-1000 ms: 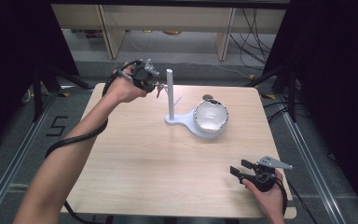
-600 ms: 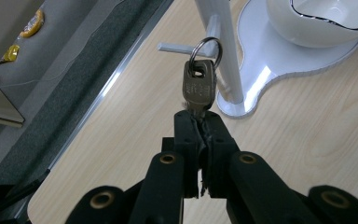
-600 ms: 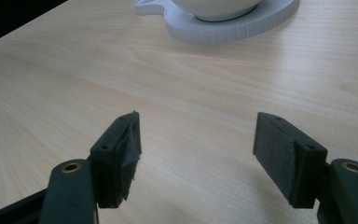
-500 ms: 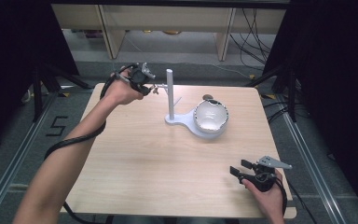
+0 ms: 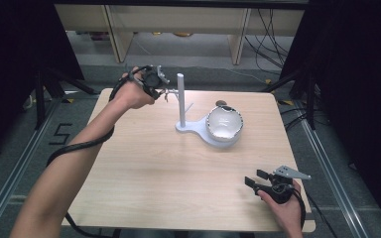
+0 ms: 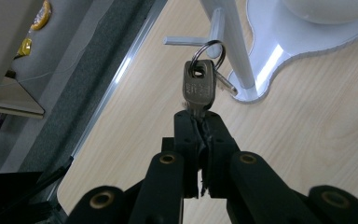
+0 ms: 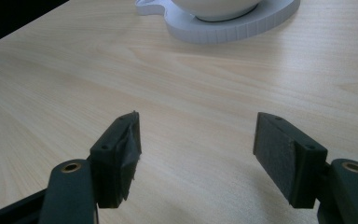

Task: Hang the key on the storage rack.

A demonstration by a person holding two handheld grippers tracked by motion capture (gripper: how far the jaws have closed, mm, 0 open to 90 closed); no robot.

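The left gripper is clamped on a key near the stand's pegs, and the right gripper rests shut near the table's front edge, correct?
Not quite. The right gripper is open, its fingers standing wide apart over bare wood, as the right gripper view shows. The left gripper is indeed clamped on the key beside the stand.

key [image 6: 198, 88] before post [image 6: 235, 42] | bowl [image 5: 223, 123] on stand base [image 5: 193, 128]

Silver ringed key [image 6: 198, 86], blade clamped

My left arm stretches toward the table's far left corner, left gripper [image 5: 164, 91] with its 2 jaws clamped tight together. My right gripper [image 5: 256, 179] rests near the table's near right edge, jaws spread wide.
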